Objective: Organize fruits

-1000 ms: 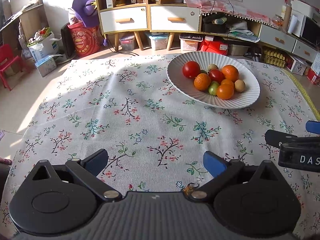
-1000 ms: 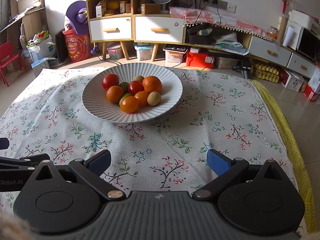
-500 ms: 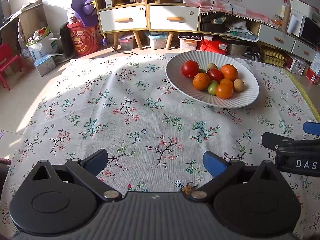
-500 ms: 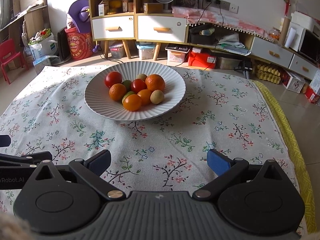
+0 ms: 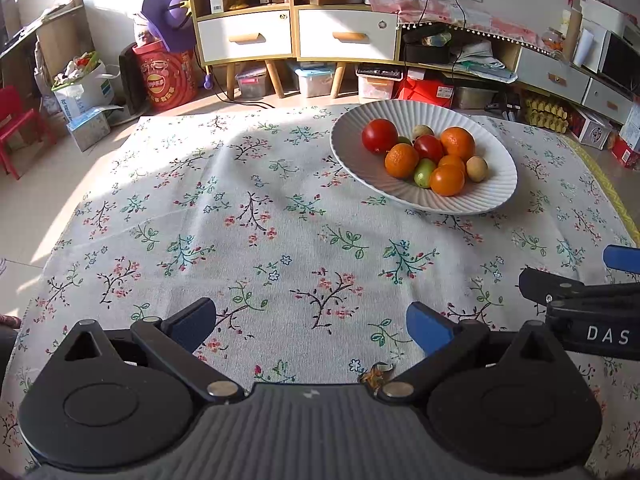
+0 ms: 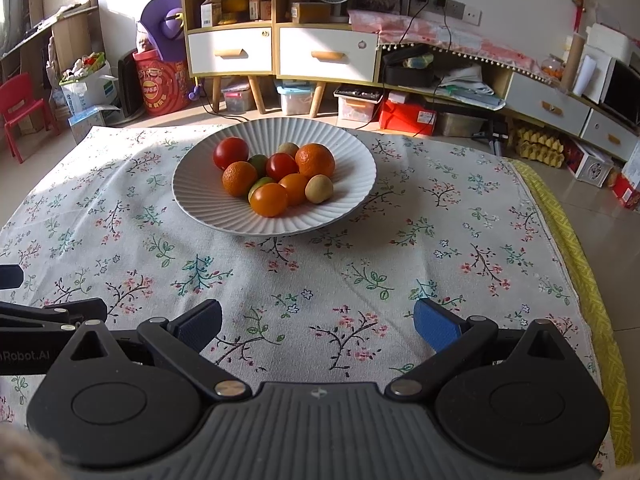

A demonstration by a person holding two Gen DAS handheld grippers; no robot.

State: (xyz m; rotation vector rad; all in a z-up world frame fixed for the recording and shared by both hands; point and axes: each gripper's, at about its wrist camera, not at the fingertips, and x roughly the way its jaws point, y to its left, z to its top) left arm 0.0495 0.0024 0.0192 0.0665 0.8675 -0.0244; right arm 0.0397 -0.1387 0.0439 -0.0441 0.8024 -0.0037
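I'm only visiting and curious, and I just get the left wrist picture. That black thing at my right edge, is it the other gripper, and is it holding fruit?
Observer: Yes, and it holds nothing. The right gripper is open, with only the tablecloth showing between its fingers.
Operator: Where is the plate from its side?
Observer: The plate sits ahead of it, slightly to its left, well apart from the fingers.

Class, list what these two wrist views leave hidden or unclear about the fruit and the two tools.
- Green fruit, right wrist view: mostly hidden behind the oranges; kind unclear.
- Right tool, left wrist view: cut off by the picture's right edge.
- Left tool, right wrist view: cut off by the left edge.
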